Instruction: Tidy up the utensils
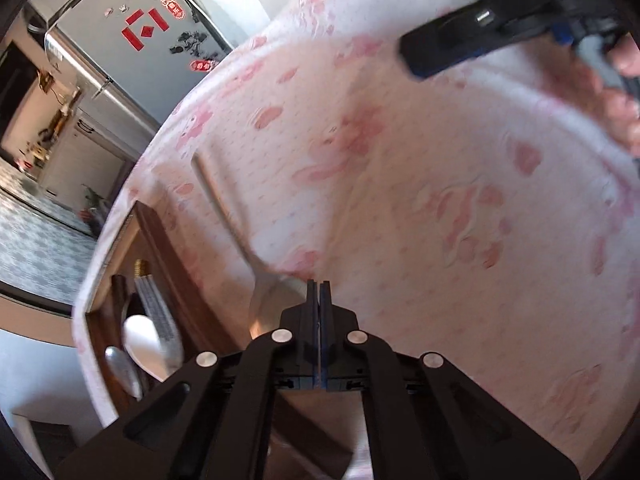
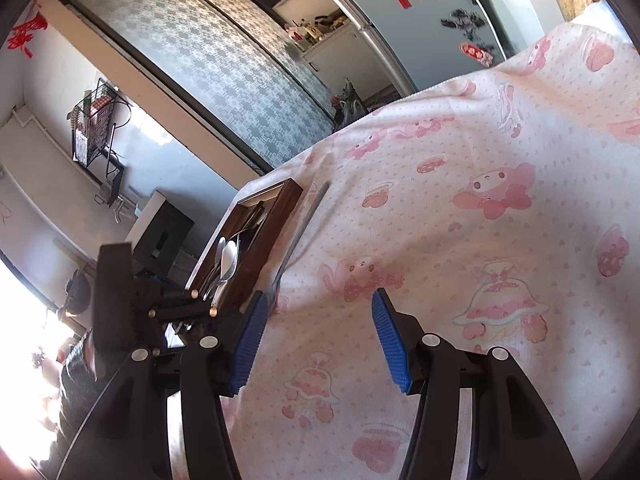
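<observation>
**Left tool closed beside the spoon, right tool open over the cloth**

I see the table [image 2: 460, 240] covered by a white cloth printed with pink cartoon characters [image 1: 400, 184], which fills most of both views. At its left edge sits a dark brown wooden utensil tray [image 2: 276, 216], long and rectangular, already holding a white spoon [image 2: 228, 258] and several silver metal pieces I can't tell apart. Just beside the tray, on the cloth, lies a long silver metal spoon [image 1: 224, 208], its slim handle pointing away from me and its bowl nearest my left tool [image 1: 319, 292]. That tool is clenched, pads pressed together with nothing visible between them, its tips at the spoon's bowl; motion blur keeps me from telling whether they touch it. My right tool [image 2: 320, 340] is released, its blue ribbed pads spread apart above bare cloth, gripping nothing.
</observation>
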